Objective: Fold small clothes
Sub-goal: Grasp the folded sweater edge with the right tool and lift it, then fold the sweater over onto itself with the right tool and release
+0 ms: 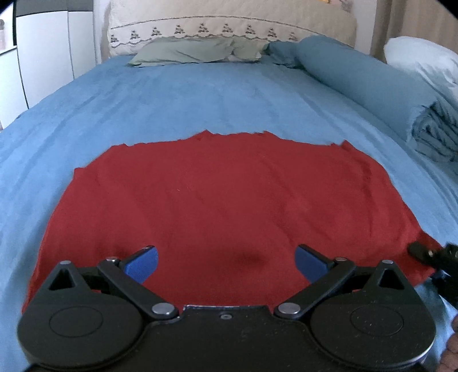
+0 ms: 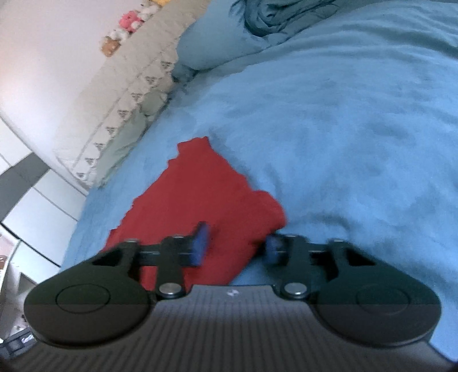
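Note:
A red garment (image 1: 223, 186) lies spread flat on the blue bed cover (image 1: 200, 97). My left gripper (image 1: 226, 257) hovers over the garment's near part with its jaws wide open and nothing between the blue pads. The right gripper (image 1: 429, 254) shows at the garment's right-hand corner in the left wrist view. In the right wrist view my right gripper (image 2: 236, 244) straddles that corner of the red garment (image 2: 200, 186). Its blue pads (image 2: 200, 243) are blurred and stand a narrow gap apart. The bunched edge of the cloth lies between them, and I see no pad pressing on it.
A rolled blue duvet (image 1: 357, 77) and a white pillow (image 1: 423, 63) lie along the bed's right side. Grey-green pillows (image 1: 186, 51) rest against a cream embroidered headboard cover (image 1: 229, 20). White wardrobe doors (image 1: 43, 51) stand at the left. Plush toys (image 2: 128, 23) sit on the headboard.

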{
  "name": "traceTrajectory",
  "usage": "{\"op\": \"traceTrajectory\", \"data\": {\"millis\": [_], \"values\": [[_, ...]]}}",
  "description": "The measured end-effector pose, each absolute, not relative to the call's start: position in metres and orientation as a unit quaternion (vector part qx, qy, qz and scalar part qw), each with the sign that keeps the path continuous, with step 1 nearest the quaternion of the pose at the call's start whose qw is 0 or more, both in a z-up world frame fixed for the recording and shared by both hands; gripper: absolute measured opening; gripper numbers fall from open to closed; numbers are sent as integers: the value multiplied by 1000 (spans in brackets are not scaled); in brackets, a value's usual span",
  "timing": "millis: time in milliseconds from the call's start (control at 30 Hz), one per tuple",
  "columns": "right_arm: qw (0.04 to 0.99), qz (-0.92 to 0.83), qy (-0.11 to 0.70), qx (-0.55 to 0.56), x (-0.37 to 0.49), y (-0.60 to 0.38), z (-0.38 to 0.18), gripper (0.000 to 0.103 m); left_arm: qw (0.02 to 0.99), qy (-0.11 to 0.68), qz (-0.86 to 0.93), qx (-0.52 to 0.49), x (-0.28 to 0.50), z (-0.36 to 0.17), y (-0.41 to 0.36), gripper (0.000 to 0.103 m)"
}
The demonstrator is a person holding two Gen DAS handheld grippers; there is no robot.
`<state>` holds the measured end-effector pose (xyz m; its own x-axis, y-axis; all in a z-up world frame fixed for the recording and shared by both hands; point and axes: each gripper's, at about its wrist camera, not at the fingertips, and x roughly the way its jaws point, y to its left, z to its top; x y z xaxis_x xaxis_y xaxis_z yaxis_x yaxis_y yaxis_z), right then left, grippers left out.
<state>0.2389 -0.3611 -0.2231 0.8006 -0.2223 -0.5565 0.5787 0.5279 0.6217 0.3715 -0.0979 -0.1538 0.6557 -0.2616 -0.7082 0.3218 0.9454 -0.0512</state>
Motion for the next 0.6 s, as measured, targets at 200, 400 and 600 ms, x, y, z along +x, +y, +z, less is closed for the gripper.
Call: {"op": "traceTrajectory", "data": {"millis": [200, 400, 600], "values": [[857, -234, 225, 401, 249, -358, -206, 25, 912, 389, -131, 16, 410, -164, -98, 101], [890, -199, 223, 343, 281, -336, -151, 24, 896, 415, -139, 73, 426, -180, -108, 103], [936, -77, 203, 276, 354, -259, -82, 23, 894, 418, -143, 70, 416, -155, -45, 103]]}}
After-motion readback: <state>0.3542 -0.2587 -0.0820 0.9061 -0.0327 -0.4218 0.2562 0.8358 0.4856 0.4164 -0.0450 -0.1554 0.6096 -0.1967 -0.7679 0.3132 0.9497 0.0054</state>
